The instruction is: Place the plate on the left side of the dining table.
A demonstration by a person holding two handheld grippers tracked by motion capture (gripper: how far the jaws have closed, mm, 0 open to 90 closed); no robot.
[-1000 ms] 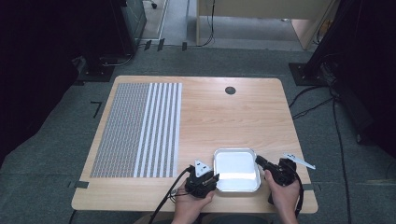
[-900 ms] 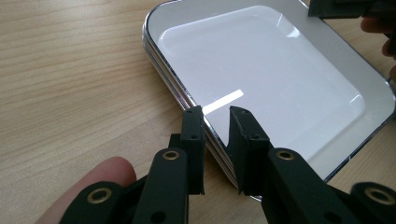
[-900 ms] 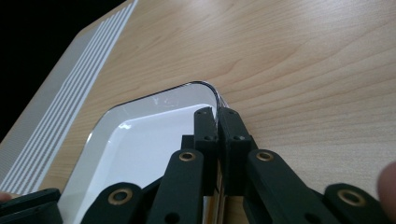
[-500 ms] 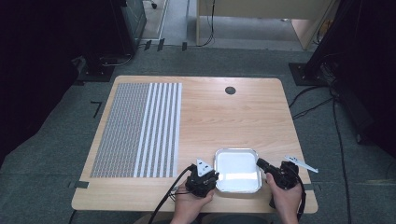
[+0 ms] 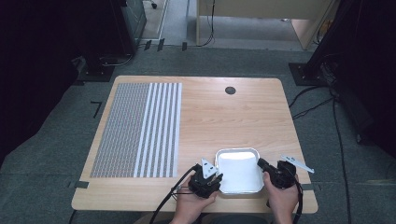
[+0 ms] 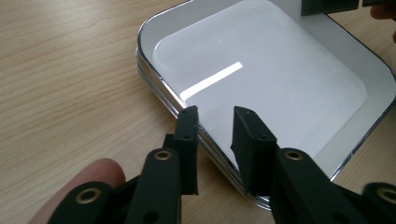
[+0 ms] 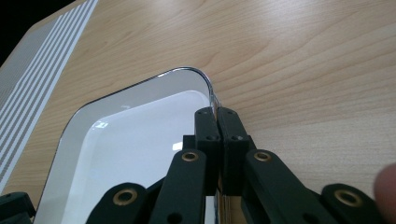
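A shallow white tray with a shiny metal rim [image 5: 237, 150] lies near the table's front edge. My left gripper [image 5: 217, 178] is at its left side. In the left gripper view its jaws [image 6: 215, 114] straddle the tray's rim [image 6: 159, 91] with a gap on both sides; they have just been opening, with the rim between them. My right gripper [image 5: 260, 163] is at the tray's right side. In the right gripper view it [image 7: 217, 112] is shut on the thin rim [image 7: 212, 93], pads pressed together on it. The tray [image 7: 130, 140] holds nothing.
A mat of grey dots and white stripes [image 5: 137, 128] covers the left part of the wooden table [image 5: 233, 116]. A small black round hole [image 5: 230, 90] sits at the far middle. The front edge is just behind the tray. Cables lie on the floor at the right.
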